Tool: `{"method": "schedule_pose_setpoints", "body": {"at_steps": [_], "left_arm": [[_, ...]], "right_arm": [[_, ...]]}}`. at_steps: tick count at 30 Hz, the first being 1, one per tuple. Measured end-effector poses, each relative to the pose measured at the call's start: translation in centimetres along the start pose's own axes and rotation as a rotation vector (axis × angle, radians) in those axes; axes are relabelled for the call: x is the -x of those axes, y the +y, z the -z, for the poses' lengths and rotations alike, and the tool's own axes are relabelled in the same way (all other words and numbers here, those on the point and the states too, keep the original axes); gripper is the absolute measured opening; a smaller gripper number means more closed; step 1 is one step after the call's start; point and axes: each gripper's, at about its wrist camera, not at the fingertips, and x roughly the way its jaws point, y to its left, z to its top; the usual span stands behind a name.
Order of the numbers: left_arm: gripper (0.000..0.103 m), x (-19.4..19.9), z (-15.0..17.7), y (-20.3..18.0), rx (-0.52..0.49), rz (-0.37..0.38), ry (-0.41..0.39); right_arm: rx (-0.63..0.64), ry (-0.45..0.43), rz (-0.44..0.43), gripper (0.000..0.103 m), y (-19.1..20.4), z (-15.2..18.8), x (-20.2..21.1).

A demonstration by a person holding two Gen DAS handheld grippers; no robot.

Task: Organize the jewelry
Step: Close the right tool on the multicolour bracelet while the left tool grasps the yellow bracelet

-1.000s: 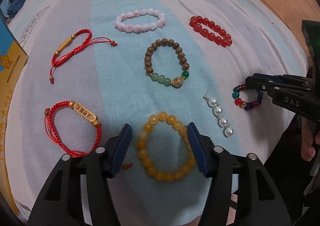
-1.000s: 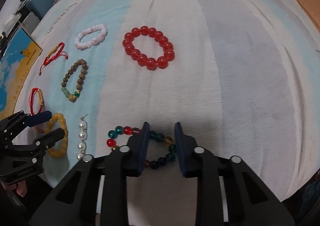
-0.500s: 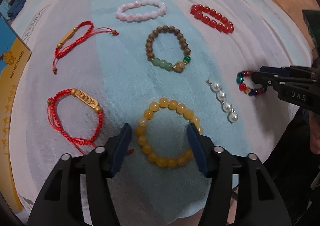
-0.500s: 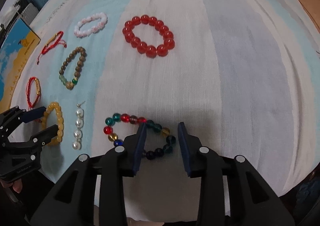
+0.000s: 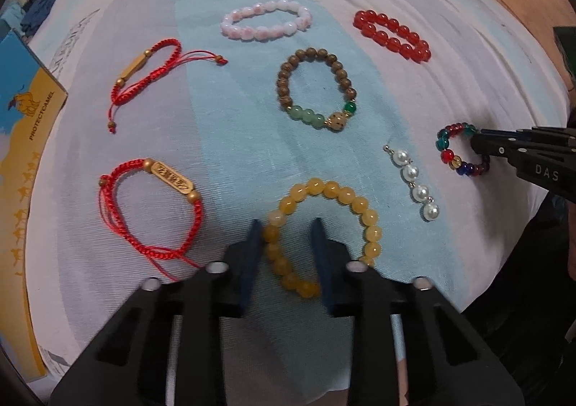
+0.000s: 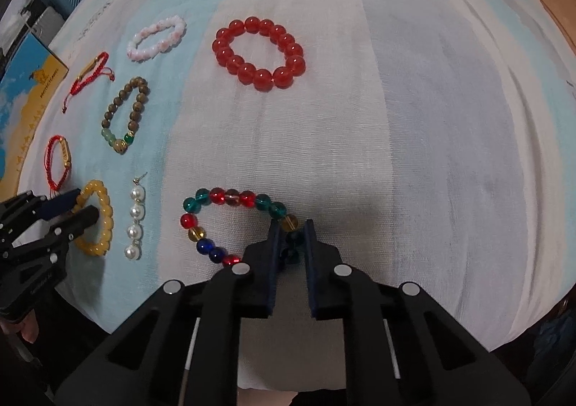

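Moved: both grippers' jaws have just been closing, each now on a bracelet's beads; a second ago they stood wider.
Left view, left gripper [image 5: 286,237]: clenched on the near-left beads of the yellow bracelet [image 5: 360,204], which lies near centre on the cloth [image 5: 234,139].
Left view, around it: 2 red cord bracelets at left, one near [image 5: 151,211], one far [image 5: 144,71]; brown bracelet [image 5: 309,82] and pink bracelet [image 5: 266,24] farther off; red bracelet [image 5: 392,35] far right; pearl strand [image 5: 414,183] to the right.
Right view, right gripper [image 6: 291,237]: grasping the near-right beads of the mixed bracelet [image 6: 216,204], near centre on the cloth.
Right view, left edge: left gripper's tips at the yellow bracelet, pearl strand just right of it.
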Motion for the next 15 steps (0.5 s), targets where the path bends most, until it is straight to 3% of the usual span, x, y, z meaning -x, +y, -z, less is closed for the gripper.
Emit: {"method": "schedule_pose_setpoints", "body": {"at_steps": [3,15], "left_arm": [[0.009,0.4,0.2,0.6,0.002,0.009,-0.002],[0.009,2.1,0.1,0.8,0.018,0.033,-0.011]], "right_arm": [[-0.009,-0.006,-0.007,0.011,-0.4,-0.3,0.3],[-0.011,-0.049,-0.017,0.009,0.6,-0.6,2.0]]}}
